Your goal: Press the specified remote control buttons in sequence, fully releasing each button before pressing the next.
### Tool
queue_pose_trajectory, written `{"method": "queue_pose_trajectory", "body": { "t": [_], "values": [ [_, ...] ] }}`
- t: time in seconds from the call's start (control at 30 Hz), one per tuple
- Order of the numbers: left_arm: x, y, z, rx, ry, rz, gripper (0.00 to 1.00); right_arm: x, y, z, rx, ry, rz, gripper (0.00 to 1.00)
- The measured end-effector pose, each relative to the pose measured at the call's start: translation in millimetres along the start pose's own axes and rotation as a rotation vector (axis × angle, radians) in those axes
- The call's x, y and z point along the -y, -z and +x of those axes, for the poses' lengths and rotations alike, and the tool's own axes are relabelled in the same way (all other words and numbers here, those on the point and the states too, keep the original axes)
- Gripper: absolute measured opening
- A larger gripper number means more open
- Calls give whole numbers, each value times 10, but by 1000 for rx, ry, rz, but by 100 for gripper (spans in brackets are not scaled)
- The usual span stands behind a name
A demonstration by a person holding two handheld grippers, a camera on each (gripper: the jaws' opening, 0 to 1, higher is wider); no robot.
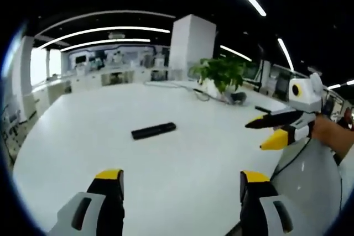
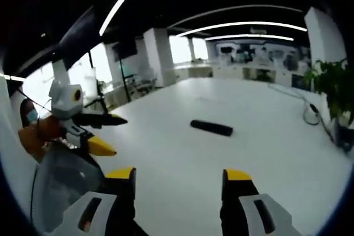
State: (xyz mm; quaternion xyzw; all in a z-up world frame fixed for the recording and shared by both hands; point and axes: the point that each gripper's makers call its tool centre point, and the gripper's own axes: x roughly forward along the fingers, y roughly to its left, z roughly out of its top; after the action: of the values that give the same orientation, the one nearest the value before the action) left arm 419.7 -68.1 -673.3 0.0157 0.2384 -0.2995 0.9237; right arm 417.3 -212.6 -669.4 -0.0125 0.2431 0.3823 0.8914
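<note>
- left tongs (image 1: 180, 183) spread, hovering over white surface (image 1: 182, 153), gripping nothing
- right tongs (image 2: 178, 183) also spread, nothing between them
- remote control (image 1: 154, 130) lies flat mid-surface, well apart from both
- potted plant (image 1: 221, 75) beyond it

remote (image 1: 154, 130) buttons too small, plant (image 2: 336, 89) cut off

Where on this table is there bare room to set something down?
The white table is bare all around the black remote, including the stretch between it and the left gripper. The crowded part is the far edge, by the potted plant and its cable.
</note>
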Motion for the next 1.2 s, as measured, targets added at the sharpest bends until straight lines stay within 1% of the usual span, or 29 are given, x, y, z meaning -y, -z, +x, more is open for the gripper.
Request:
{"method": "queue_pose_trajectory", "body": {
  "t": [0.17,0.27,0.37,0.5,0.57,0.7,0.83,0.97,1.2],
  "values": [
    [-43,8,15,26,-22,-38,88,-52,34,65,-13,-5,-13,60],
    [-34,32,12,26,-21,-43,88,-95,68,87,-23,-19,-9,60],
    [-38,49,6,23,-27,-41,87,-138,95,103,-34,-29,-25,60],
    [-38,68,2,27,-28,-43,87,-155,97,103,-34,-32,-33,59],
    [-53,101,-2,12,-36,-43,86,-157,94,99,-31,-32,-33,58],
    [-44,110,-5,19,-30,-51,86,-158,109,86,-34,-28,-42,58],
    [-49,93,-16,31,-32,-50,86,-148,91,91,-26,-34,-44,58],
    [-54,87,-20,37,-34,-53,85,-154,97,100,-33,-30,-65,57],
    [-59,80,-24,43,-37,-54,84,-170,123,104,-45,-33,-76,57]
  ]
}}
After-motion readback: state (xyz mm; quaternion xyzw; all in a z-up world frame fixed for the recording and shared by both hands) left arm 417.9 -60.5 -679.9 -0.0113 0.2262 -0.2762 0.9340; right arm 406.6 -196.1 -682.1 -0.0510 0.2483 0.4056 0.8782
